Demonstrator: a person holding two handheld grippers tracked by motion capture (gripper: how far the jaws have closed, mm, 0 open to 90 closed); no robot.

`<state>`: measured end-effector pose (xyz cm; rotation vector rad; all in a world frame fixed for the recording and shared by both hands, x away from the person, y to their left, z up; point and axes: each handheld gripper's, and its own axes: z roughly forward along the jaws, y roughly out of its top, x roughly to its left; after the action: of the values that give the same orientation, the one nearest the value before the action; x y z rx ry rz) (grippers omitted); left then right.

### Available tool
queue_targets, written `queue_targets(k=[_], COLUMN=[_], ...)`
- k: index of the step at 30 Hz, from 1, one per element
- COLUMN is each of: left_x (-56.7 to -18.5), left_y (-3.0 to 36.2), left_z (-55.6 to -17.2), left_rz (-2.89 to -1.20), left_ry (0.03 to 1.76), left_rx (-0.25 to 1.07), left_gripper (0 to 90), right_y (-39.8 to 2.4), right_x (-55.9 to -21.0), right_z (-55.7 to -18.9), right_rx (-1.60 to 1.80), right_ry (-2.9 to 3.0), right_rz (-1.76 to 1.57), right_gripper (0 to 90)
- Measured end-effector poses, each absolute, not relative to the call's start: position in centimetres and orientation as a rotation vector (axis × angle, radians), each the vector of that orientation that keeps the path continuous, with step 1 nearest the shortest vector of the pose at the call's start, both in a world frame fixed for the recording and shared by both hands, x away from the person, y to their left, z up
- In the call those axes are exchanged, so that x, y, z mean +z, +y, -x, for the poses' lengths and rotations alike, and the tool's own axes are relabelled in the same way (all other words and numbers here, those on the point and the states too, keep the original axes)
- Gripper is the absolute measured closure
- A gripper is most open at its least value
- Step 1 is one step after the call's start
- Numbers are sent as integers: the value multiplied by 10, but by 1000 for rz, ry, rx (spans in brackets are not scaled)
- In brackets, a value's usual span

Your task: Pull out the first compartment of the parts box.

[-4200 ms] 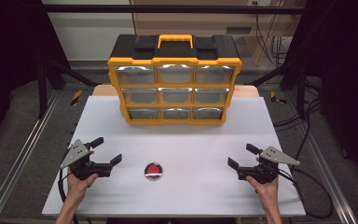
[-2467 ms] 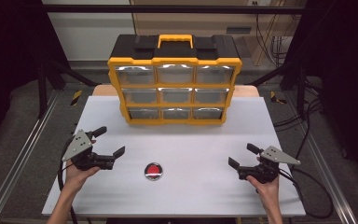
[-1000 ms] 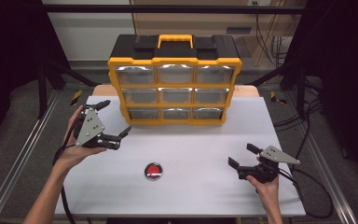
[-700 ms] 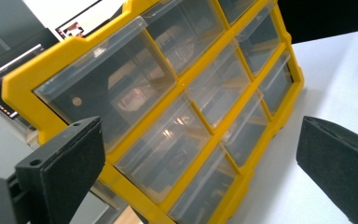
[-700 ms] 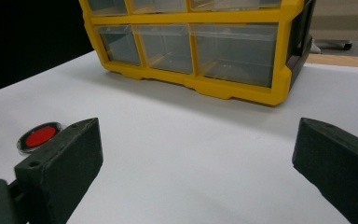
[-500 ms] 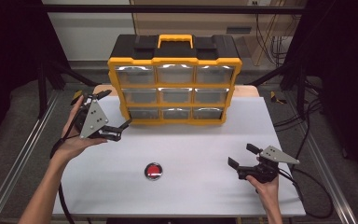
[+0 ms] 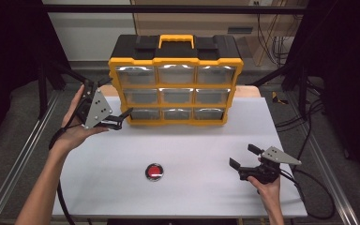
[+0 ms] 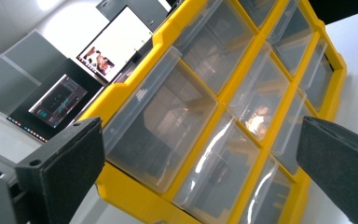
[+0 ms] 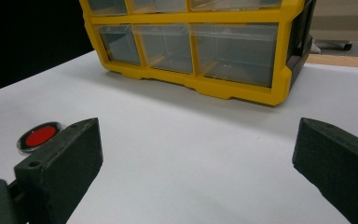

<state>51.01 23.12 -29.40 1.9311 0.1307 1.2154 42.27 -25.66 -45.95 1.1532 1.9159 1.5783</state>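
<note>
A yellow and black drawer cabinet [image 7: 176, 84] with clear drawers stands at the back of the white table [image 7: 192, 140]. My left gripper [image 7: 117, 96] is held up off the table at the cabinet's left side, tilted, open, with its jaws toward the left column of drawers. In the left gripper view the cabinet [image 8: 223, 100] fills the space between the wide-apart jaws of the gripper [image 8: 198, 140]. A small red round disc [image 7: 154, 171] lies near the table's front middle. My right gripper [image 7: 243, 156] rests open at the front right, empty, facing the disc [image 9: 39, 135] and the cabinet [image 9: 233, 88].
Metal rails run along both sides of the table. Cables trail from each gripper off the front edge. A screen and a grey wall show behind the cabinet in the left gripper view.
My left gripper has risen from the front left of the table and moved forward to the cabinet's left side, tilting as it went. The right gripper has stayed put.
</note>
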Motion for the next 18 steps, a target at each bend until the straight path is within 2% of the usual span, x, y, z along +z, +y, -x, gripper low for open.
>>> queue_targets(k=[18], left_x=[-290], left_y=[215], left_z=[-534], left_rz=[-1981], left_ry=[32], left_rx=[1276], left_gripper=[24], right_y=[-256], right_x=[-460], right_z=[-423], right_rx=[1571], right_ry=[1919], right_rz=[-1150], right_gripper=[23])
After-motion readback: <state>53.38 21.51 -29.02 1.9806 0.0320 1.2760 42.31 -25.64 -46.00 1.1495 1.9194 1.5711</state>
